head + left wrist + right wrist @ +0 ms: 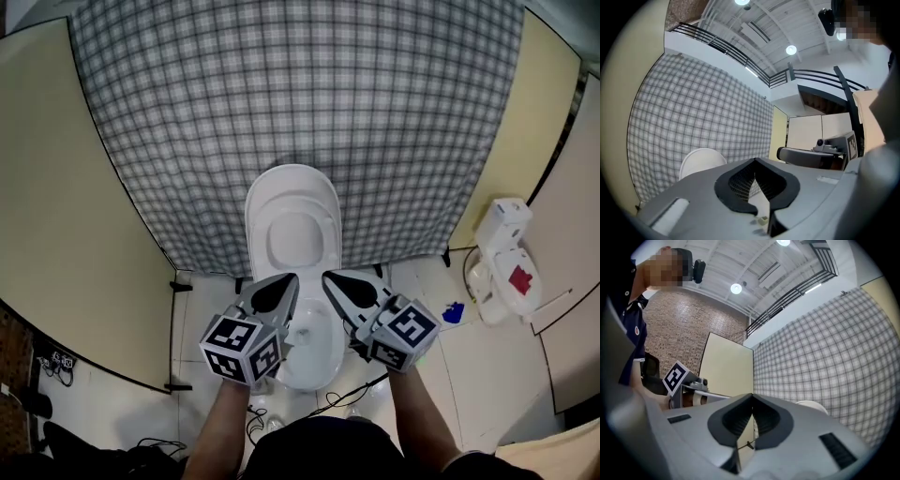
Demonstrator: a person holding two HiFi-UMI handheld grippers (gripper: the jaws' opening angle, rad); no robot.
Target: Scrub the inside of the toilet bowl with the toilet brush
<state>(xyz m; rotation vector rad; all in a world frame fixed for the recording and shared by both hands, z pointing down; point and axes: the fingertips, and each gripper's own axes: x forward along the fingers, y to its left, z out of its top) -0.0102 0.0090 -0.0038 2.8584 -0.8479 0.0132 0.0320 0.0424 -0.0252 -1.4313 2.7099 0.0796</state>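
From the head view, the left gripper (283, 285) and the right gripper (334, 281) are held side by side over the toilet bowl (317, 371). Their tips lie close together and point away from the person toward the raised lid (292, 234) and the plaid wall (300, 103). The bowl's long axis runs from the person to that wall, in line with both grippers, and its opening lies under and just behind the tips, so getting into it would mean tipping a gripper downward. Both pairs of jaws look pressed together with nothing in them. No toilet brush can be picked out for certain. A white object (504, 258) with a red patch stands on the floor (469, 366) well to the right of the bowl, with a small blue thing (454, 312) just beside it, and I cannot tell whether either belongs to a brush. If one does, the right gripper is the nearer, and would need to swing out to the right and down. The left gripper view shows its jaws fully closed on nothing and aimed level. The lid is low and to the left of them, the other gripper is off to the right, and the bowl is below the picture's edge. The right gripper view shows the same on its side: the jaws meet at the tip and are empty, the lid's edge is low on the right, and the left gripper's marker cube is at the left. Neither the bowl nor a brush is in sight there.
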